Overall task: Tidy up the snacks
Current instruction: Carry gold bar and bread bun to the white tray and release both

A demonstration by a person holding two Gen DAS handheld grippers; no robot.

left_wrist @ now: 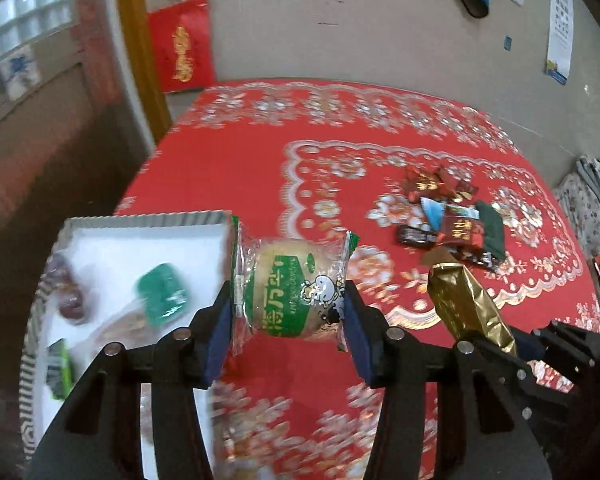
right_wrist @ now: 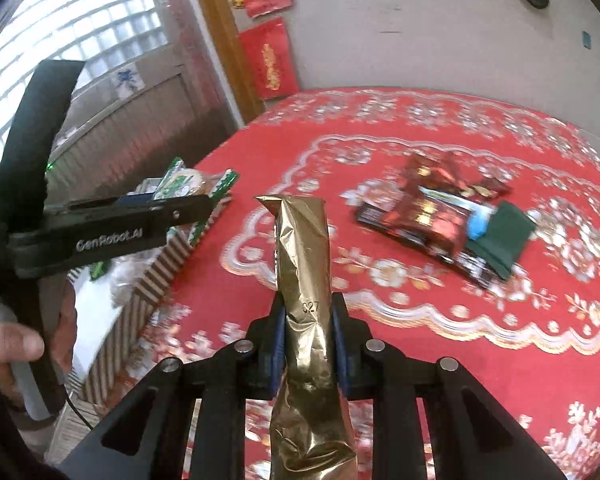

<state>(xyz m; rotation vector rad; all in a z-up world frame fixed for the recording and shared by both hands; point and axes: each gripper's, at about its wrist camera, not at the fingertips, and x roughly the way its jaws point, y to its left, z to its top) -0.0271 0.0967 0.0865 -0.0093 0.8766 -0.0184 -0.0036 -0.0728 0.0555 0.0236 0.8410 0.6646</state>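
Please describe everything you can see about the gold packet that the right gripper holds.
The gold packet is a long, narrow pouch of shiny, crinkled foil with a folded, pinched top end and small printed digits on its side. The right gripper is shut on it, a blue-padded finger pressing each side. It stands nearly upright, lifted above the red tablecloth, touching nothing else. Its lower end runs out of the picture.

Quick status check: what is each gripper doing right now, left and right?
Left gripper: closed on the green-and-clear wrapped pastry, held above the red tablecloth.
Right gripper: closed on the gold foil packet.
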